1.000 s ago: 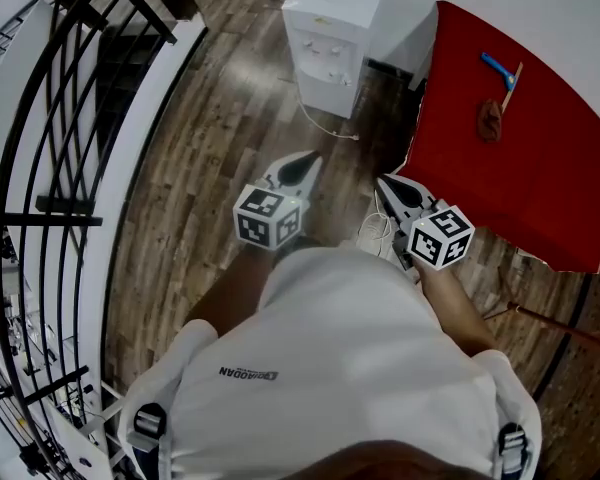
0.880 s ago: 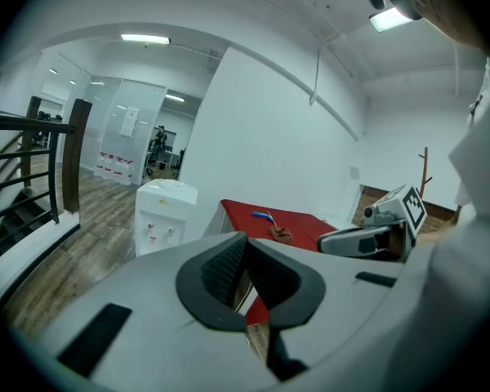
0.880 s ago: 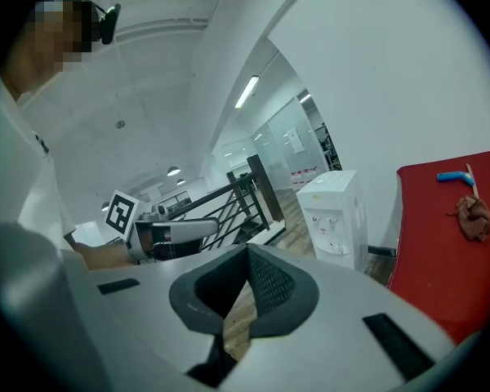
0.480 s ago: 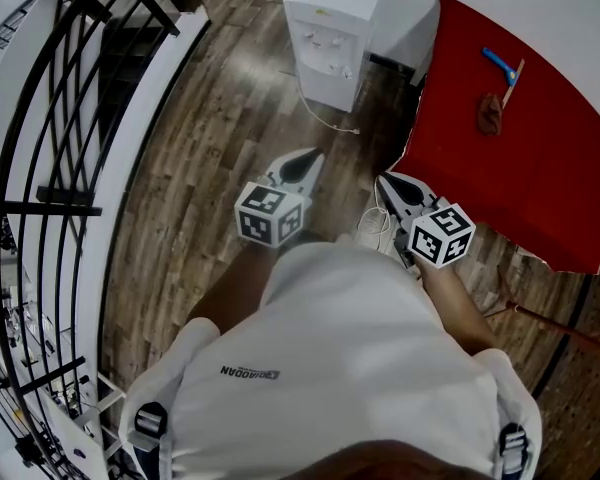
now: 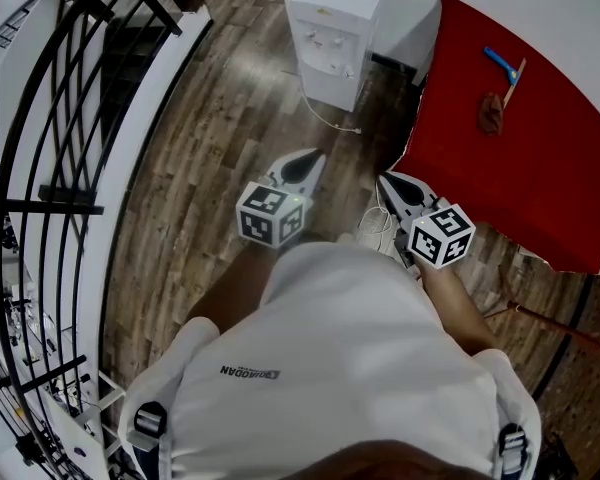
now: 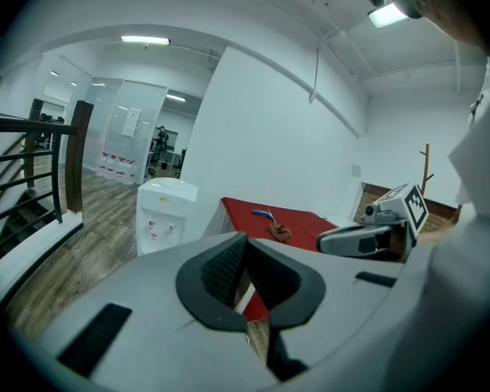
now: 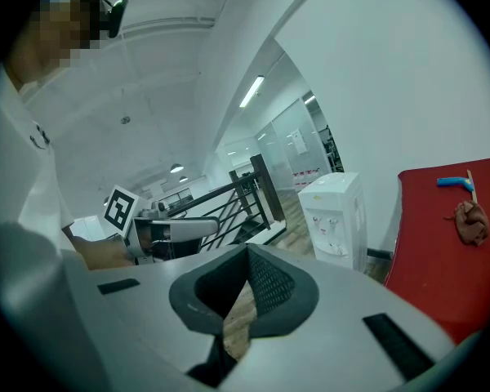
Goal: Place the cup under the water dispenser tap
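- Wood-plank floor (image 5: 210,118) fills the head view, with a black stair railing (image 5: 70,118) curving along the left and a red table (image 5: 520,158) against the wall on the right.
- Ahead stands the white water dispenser (image 5: 332,33), its front face with the taps turned towards the person. A thin cable (image 5: 330,123) trails from it across the boards.
- No cup shows in any view. The table carries only a blue-handled tool (image 5: 498,65) and a brown crumpled lump (image 5: 489,116) (what that lump is cannot be told).
- The left gripper (image 5: 302,166) is held at waist height with its jaws pressed together on nothing. Its own view shows the pads meeting at the tips, with floor behind them.
- The right gripper (image 5: 390,183) is likewise pinched together and empty, and it points ahead.
- The dispenser lies straight ahead and well apart from both grippers, roughly between their lines and a little nearer the left one. The table lies off to the right, nearer the right gripper.
- My judgement is that the task has hardly begun. A cup must first be found and gripped, and whichever gripper goes for it will need its jaws spread.
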`<state>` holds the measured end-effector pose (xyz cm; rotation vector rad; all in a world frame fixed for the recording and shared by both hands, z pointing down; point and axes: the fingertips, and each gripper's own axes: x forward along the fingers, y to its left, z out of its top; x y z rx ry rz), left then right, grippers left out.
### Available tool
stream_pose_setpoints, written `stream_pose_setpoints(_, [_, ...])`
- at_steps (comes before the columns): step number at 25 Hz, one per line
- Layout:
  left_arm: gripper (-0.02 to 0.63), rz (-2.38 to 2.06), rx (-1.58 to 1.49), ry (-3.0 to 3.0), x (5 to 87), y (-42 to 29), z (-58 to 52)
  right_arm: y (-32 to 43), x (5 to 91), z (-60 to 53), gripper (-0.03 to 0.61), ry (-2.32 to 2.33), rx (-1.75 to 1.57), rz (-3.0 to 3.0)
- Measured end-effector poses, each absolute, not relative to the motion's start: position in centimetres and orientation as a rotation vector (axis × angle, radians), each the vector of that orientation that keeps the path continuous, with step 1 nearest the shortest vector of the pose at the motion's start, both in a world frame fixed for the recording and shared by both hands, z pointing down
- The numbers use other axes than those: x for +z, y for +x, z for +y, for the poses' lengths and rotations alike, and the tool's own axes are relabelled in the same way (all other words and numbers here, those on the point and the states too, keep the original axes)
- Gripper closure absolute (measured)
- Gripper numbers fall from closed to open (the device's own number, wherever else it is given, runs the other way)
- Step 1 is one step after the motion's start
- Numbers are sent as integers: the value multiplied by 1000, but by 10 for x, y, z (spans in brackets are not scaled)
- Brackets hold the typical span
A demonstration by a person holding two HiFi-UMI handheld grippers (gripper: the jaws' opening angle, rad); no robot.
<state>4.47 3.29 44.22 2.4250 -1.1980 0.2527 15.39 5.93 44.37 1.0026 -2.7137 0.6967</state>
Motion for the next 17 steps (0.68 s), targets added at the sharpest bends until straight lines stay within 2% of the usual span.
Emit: stream_pose_setpoints(17, [617, -1170, 287, 2450, 448, 50, 34, 155, 443, 64, 557, 1029, 694, -2710])
